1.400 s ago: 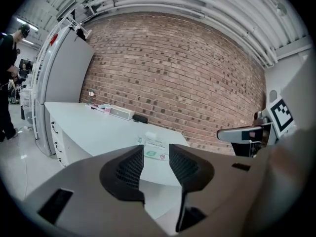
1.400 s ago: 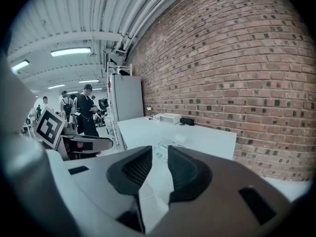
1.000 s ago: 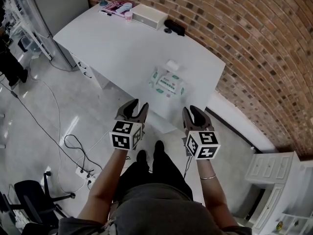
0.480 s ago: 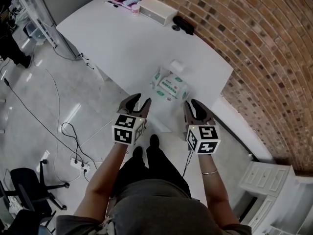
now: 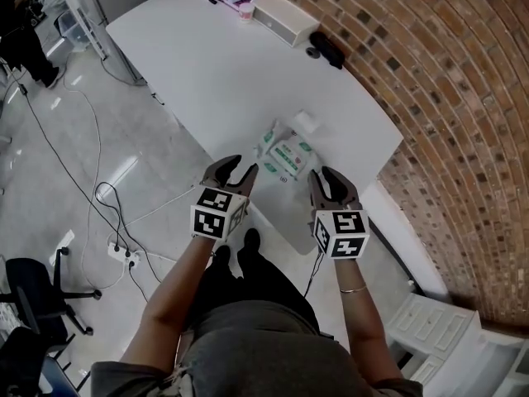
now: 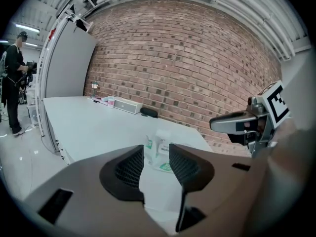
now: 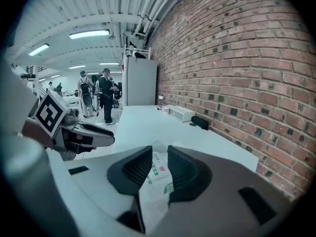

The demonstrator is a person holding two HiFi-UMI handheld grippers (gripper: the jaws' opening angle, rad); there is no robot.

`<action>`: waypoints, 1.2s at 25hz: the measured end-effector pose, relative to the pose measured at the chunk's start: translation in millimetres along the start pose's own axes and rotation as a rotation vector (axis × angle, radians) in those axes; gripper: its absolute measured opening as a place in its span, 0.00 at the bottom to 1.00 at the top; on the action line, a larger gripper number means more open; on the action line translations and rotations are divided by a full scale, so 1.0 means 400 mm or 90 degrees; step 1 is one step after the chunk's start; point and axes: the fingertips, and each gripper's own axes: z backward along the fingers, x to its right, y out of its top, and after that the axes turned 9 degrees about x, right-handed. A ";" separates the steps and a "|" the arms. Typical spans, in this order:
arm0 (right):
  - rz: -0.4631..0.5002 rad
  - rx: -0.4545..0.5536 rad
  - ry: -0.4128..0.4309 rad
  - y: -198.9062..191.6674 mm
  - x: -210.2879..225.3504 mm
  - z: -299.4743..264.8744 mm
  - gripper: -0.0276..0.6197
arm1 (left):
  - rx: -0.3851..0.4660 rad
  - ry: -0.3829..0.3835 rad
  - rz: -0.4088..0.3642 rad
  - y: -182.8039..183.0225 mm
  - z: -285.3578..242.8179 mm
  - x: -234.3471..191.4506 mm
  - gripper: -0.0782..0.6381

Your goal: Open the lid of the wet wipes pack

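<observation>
Left tongs point(image 5: 238, 170) hang with jaws a little apart, gripping nothing; right tongs point(image 5: 325, 180) likewise, parted and empty; the wet wipes pack point(image 5: 288, 157) lies flat on the white table point(image 5: 207, 64), just ahead of both tips, touched by neither.

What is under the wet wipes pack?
The wet wipes pack lies flat on the white table, close to one edge. Nothing else shows beneath it, though the patch directly under the pack is covered.

Head view above, gripper views low, all facing wipes pack point(image 5: 289, 152).
</observation>
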 end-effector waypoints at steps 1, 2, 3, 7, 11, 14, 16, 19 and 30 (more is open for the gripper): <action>0.002 -0.003 0.007 -0.001 0.004 -0.009 0.20 | -0.002 0.002 0.002 -0.002 -0.008 0.000 0.32; 0.004 -0.007 0.014 -0.003 0.007 -0.017 0.20 | -0.005 0.004 0.003 -0.005 -0.016 0.000 0.32; 0.007 -0.010 0.021 -0.005 0.008 -0.025 0.20 | -0.009 0.005 0.003 -0.008 -0.024 0.000 0.32; 0.030 -0.022 0.047 -0.013 0.009 -0.060 0.20 | -0.024 0.001 0.002 -0.023 -0.053 0.003 0.32; 0.060 -0.036 0.068 -0.026 0.005 -0.084 0.21 | -0.041 -0.009 -0.005 -0.045 -0.082 0.015 0.32; 0.080 -0.050 0.088 -0.038 -0.005 -0.095 0.21 | -0.065 -0.012 -0.013 -0.067 -0.099 0.021 0.32; 0.095 -0.058 0.100 -0.043 -0.012 -0.101 0.21 | -0.080 -0.019 -0.014 -0.076 -0.108 0.027 0.32; 0.107 -0.068 0.117 -0.051 -0.020 -0.112 0.22 | -0.094 -0.023 -0.023 -0.088 -0.125 0.029 0.32; 0.154 -0.107 0.160 -0.088 -0.057 -0.153 0.22 | -0.146 -0.020 -0.045 -0.133 -0.157 0.031 0.32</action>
